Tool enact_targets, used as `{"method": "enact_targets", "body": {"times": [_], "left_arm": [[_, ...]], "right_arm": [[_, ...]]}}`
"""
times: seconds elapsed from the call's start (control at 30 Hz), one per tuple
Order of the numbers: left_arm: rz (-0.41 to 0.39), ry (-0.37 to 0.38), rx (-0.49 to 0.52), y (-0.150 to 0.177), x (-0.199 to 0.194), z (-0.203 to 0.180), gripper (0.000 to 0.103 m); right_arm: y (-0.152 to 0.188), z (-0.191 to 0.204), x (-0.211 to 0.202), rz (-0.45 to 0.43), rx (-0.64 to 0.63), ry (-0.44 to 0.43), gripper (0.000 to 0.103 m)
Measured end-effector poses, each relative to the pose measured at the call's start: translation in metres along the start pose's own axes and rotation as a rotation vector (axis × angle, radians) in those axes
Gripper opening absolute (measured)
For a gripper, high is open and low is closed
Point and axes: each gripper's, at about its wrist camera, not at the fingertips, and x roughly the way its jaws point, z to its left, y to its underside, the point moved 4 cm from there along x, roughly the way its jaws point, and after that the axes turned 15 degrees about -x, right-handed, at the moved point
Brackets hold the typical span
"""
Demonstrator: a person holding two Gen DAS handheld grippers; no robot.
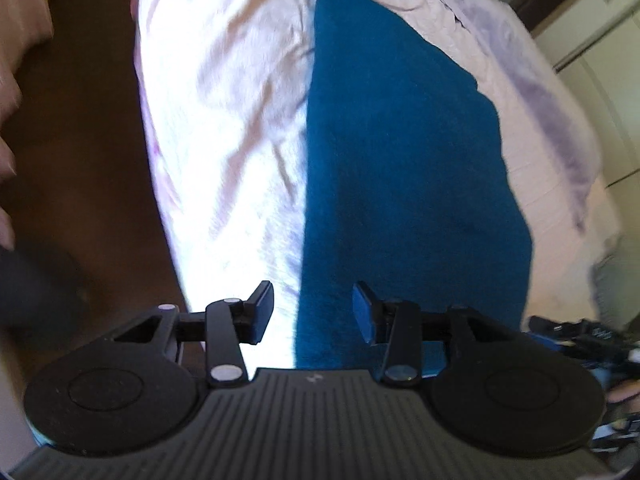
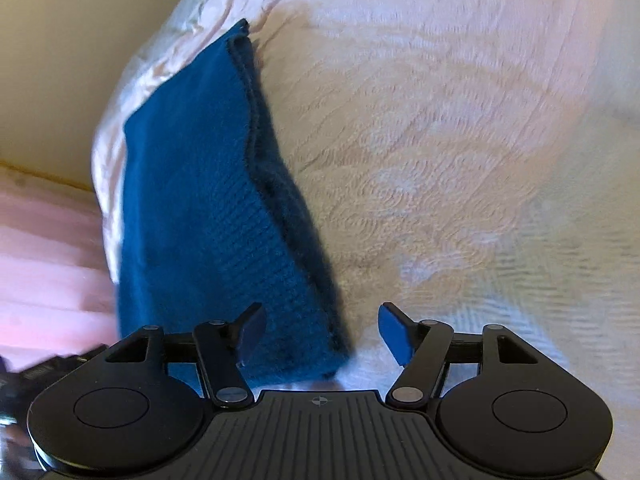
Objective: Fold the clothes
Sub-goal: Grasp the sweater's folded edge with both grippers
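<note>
Folded teal knit (image 1: 404,168) laid on pale quilted bedspread (image 2: 440,152), brown floor (image 1: 80,140) seen left, both grippers (image 1: 313,312) (image 2: 322,334) held above with jaws apart, nothing gripped

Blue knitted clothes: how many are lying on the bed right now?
1. A single folded blue knit garment lies on the pale bedspread, near the bed's edge, just ahead of both open grippers. Other clothes may lie outside these two views.

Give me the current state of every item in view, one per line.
Blue knit garment: folded into a long strip, lying flat on the bed, not held.
Bedspread: spread out, wrinkled near the edge.
Left gripper: fingers open, empty.
Right gripper: fingers open, empty.
</note>
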Motion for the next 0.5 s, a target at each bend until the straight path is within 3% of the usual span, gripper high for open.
{"method": "enact_targets", "body": {"times": [0.33,0.5], "left_arm": [[0.105,0.176,-0.169,0.006,0.038,0.031,0.038],[0.145,0.23,-0.183,0.003,0.044,0.038,0.038]], "right_arm": [[-0.008,-0.019,0.034,0.054,-0.034,-0.311,0.065],[-0.011,-0.015,0.046,0.119,-0.116,-0.378,0.065]]}}
